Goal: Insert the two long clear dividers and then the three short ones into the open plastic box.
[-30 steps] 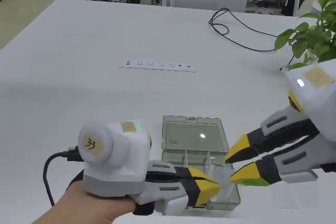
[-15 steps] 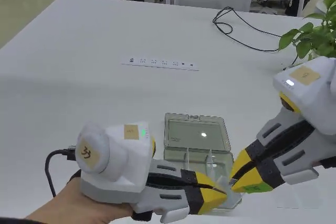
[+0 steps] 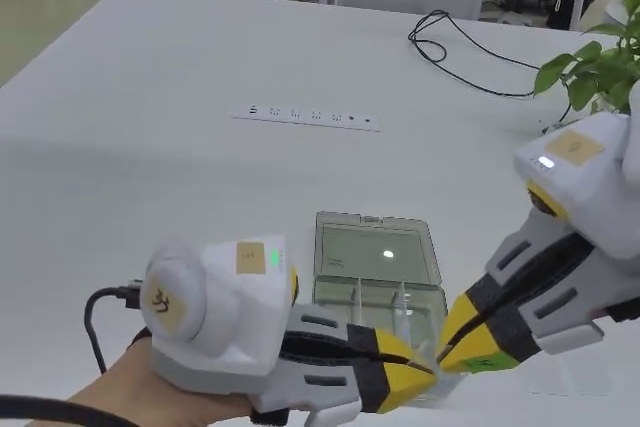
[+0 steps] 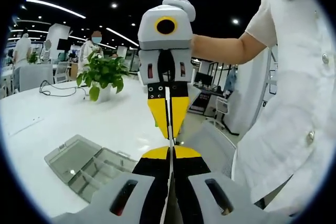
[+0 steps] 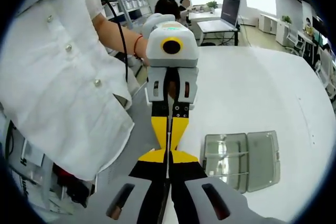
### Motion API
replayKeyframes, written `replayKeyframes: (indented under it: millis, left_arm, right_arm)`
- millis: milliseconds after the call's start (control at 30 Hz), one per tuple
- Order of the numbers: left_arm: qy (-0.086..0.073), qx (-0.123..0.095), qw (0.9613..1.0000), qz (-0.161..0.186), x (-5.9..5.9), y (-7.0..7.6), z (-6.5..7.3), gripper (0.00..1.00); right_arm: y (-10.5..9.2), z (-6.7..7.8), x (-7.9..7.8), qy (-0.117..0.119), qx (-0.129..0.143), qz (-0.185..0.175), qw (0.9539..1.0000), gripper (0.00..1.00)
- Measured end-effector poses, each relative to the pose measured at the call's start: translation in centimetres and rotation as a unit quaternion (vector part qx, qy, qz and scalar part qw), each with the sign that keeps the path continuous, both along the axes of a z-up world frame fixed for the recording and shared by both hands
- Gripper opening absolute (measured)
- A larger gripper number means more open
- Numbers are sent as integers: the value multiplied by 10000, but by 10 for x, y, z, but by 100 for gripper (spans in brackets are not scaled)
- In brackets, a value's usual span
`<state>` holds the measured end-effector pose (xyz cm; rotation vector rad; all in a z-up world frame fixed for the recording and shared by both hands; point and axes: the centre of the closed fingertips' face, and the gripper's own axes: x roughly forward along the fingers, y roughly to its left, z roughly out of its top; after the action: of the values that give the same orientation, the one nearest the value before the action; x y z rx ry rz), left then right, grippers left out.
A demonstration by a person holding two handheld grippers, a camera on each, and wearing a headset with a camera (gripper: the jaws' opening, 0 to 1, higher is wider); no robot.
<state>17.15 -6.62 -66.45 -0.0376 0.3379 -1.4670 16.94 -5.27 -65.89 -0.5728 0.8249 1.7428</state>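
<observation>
Currently the left gripper (image 3: pixel 415 379) and right gripper (image 3: pixel 450 352) are meeting tip to tip over the near edge of the open plastic box (image 3: pixel 318 292). Both jaws are pinching nearly closed on a faint clear divider (image 3: pixel 426 351). Likely best: squaring it to the slots, then lowering both ends evenly.

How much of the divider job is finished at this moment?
Done: two dividers stand upright in the open box. In hand: the left gripper and right gripper, both shut, seem to pinch a clear piece at the box's near corner. Left: seating it, plus two more by the task's count.
</observation>
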Motion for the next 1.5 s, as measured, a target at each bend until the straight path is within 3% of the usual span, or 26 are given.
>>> replayKeyframes:
  millis: [133, 200, 333, 567, 933, 1167, 1500]
  left_arm:
    - [-41, 28, 10000, -17, -1, 1, -1, 0]
    - [-161, 65, 9998, -35, -2, 2, -2, 0]
    - [-223, 140, 9996, -51, -3, 3, -5, 0]
    - [-244, 259, 9994, 27, 0, 10, -11, 2]
    - [-316, 591, 9975, 233, 7, 26, -26, 21]
    - [-339, 832, 9953, 372, 11, 38, -38, 31]
    - [-399, 1184, 9902, 626, 20, 56, -54, 50]
  right_arm:
    - [-1, -1, 2, 2, -6, 18, 10000, 3]
    - [1, -2, 1, -18, -18, 23, 10000, 3]
    - [2, -4, -1, -71, -58, 61, 9999, 3]
    - [3, -2, 1, -105, -32, 21, 9999, 3]
    - [9, 3, 11, -227, 66, -109, 9997, 3]
    - [15, 3, 26, -387, 100, -273, 9988, 3]
    - [23, -11, 52, -676, 36, -459, 9966, 3]
